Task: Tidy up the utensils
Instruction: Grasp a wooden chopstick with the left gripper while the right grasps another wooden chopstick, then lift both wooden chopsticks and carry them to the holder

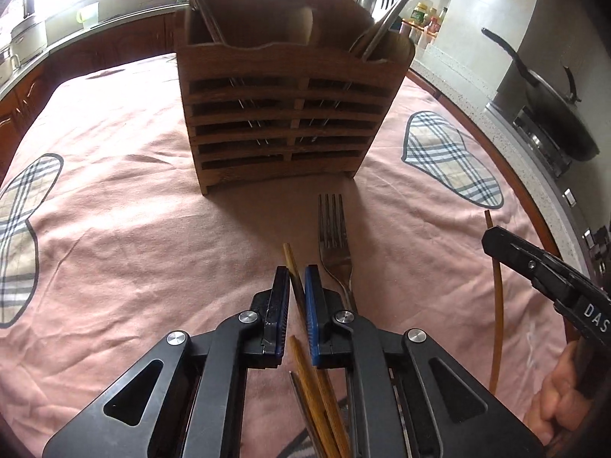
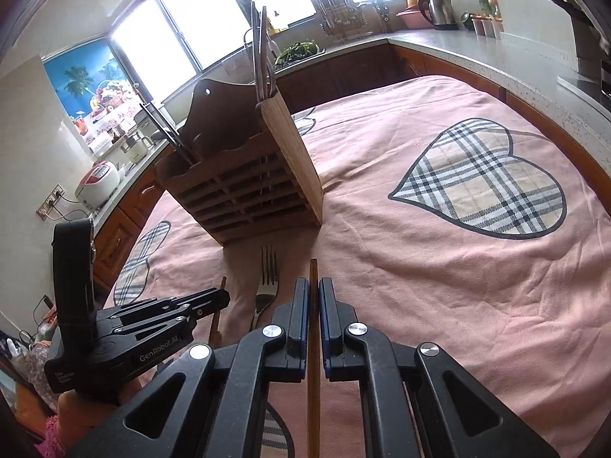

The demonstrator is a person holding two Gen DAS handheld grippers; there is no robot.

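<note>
chopsticks of slim brown wood: left gripper [image 1: 293, 273] pinches one [image 1: 291, 259], right gripper [image 2: 313, 286] pinches another [image 2: 313, 271], both closed tight, above pink cloth [image 2: 420, 267] before slatted wooden holder [image 1: 282, 114]; steel fork [image 1: 335, 236] lies between.

The cloth [image 2: 439, 267] was dusty pink, patched with hearts [image 2: 485, 179] in beige plaid — crossed by grey, black and white lines, edged in dark grey. The rack [image 1: 282, 114] was brown wood. Each gripper [image 1: 293, 278] [image 2: 314, 294] was black with blue pads [image 1: 311, 305]. The chopsticks [image 1: 294, 278] were light brown — the fork [image 1: 334, 236] silver. Behind, a poster [image 2: 84, 76] showed bright blue sky and green palms.
</note>
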